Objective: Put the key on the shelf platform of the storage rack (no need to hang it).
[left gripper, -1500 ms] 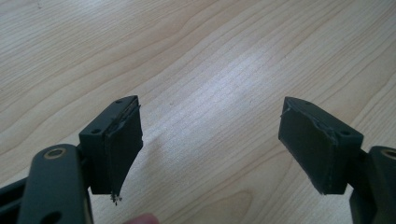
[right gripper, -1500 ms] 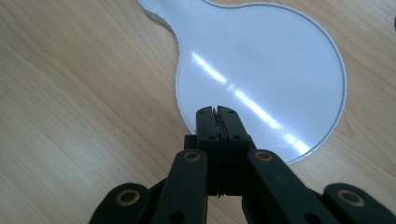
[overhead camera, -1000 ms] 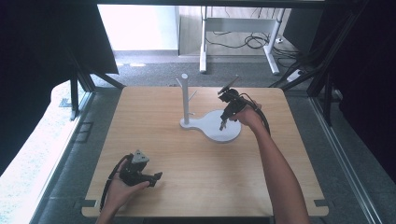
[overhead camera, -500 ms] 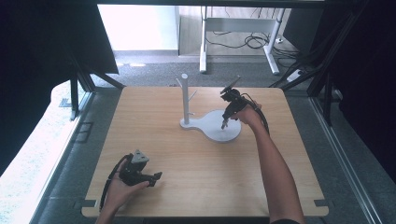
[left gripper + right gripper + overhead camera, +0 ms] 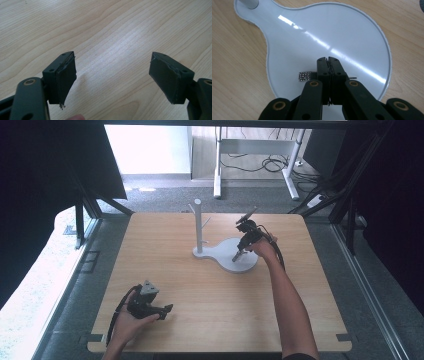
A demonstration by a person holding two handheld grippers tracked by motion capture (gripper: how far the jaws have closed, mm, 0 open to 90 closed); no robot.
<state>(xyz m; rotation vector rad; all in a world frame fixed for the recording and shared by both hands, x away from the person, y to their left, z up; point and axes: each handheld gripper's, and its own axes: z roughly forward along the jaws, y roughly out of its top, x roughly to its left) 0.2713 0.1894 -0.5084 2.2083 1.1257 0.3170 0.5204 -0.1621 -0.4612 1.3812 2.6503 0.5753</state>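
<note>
A white stand has a tall post with pegs (image 5: 198,225) and a flat round base (image 5: 225,252) at the table's far middle. My right gripper (image 5: 235,258) points down at that base (image 5: 324,30), just above it. In the right gripper view its jaws (image 5: 327,60) are pressed together on a thin dark beaded strip (image 5: 305,76), which sticks out to the left, with a fine end showing on the right. My left gripper (image 5: 167,309) rests in a hand near the table's front left. Its fingers (image 5: 63,75) stand wide apart over bare wood, holding nothing.
The wooden table (image 5: 200,290) has bare wood between the two grippers. Black frame legs (image 5: 80,220) and dark curtains flank it. A white desk frame with cables (image 5: 260,160) stands on the floor beyond the far edge.
My right gripper has edged slightly right and down over the stand's base. The left gripper has stayed where it was.
</note>
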